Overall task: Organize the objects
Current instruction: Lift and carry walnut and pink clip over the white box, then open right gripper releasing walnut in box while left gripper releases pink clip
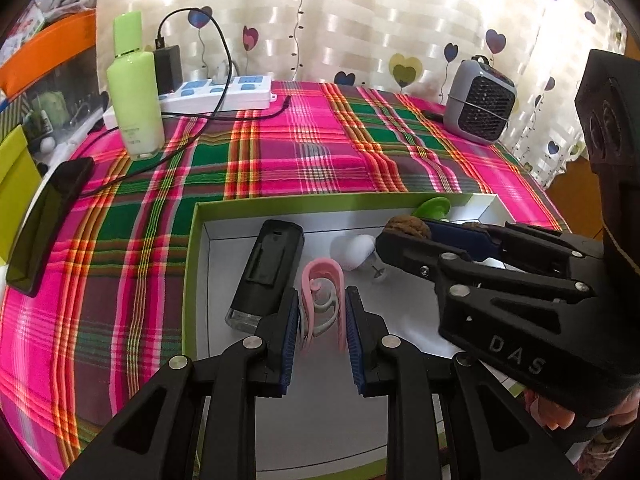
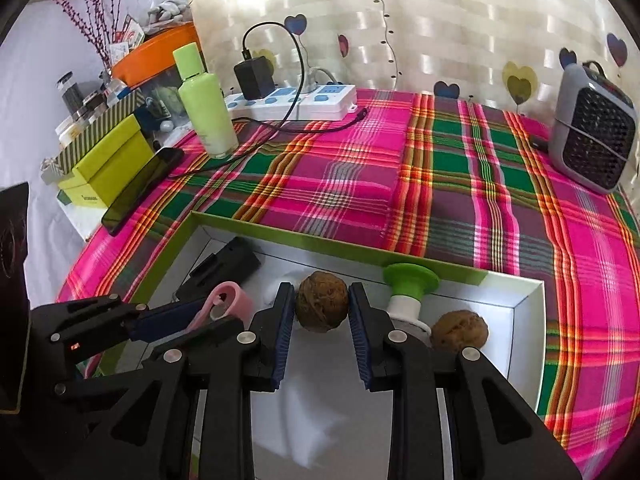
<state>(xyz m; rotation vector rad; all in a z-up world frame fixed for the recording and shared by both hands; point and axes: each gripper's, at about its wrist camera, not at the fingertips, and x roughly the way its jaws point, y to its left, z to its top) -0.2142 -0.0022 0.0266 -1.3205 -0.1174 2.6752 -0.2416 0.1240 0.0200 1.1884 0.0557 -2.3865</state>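
Left tongs (image 1: 322, 320) nearly closed on pink clip (image 1: 323, 296); right tongs (image 2: 322, 312) pinching walnut (image 2: 322, 302) inside box (image 1: 196, 264). Risk: round walnut squirting out; tongs colliding, being so close.

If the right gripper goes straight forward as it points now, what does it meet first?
The right gripper already has a walnut between its fingers; behind that, probably the box's far wall.

white object (image 1: 354, 251) partly behind right gripper (image 1: 404, 240), second walnut (image 1: 472, 224) mostly hidden, bottle label (image 1: 136, 136) unreadable
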